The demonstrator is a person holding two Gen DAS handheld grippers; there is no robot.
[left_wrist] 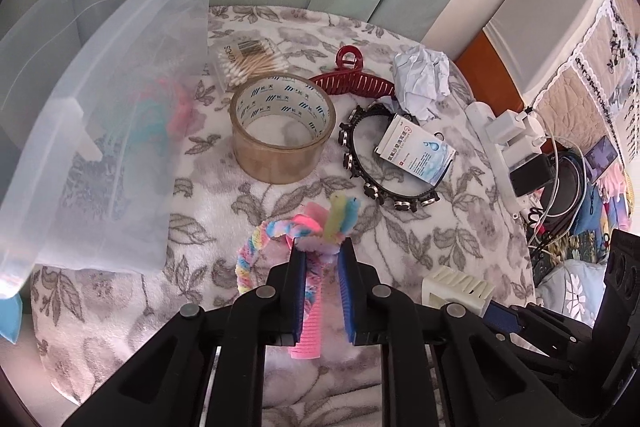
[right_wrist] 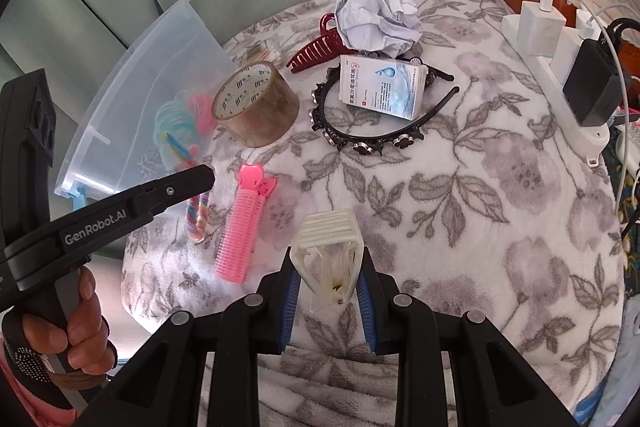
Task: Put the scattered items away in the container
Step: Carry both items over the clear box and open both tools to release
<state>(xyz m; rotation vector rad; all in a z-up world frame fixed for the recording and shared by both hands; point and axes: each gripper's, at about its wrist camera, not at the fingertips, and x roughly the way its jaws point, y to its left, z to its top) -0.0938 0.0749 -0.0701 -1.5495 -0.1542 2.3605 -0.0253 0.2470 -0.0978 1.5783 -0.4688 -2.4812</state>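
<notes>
With my left fingers (left_wrist: 322, 247) clamping the pastel scrunchie (left_wrist: 256, 247), the clear container (left_wrist: 104, 99) sat up-left of them, while my right fingers (right_wrist: 328, 267) gripped the cream clip (right_wrist: 330, 247).

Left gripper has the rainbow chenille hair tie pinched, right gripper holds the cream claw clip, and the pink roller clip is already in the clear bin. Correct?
Not quite. The pink roller clip lies on the floral blanket, outside the clear bin, as the right wrist view shows. The left gripper does pinch the rainbow chenille hair tie, and the right gripper holds the cream claw clip.

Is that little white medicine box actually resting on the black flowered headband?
Touching. In the right wrist view the medicine box lies across the black headband, covering part of its band.
</notes>
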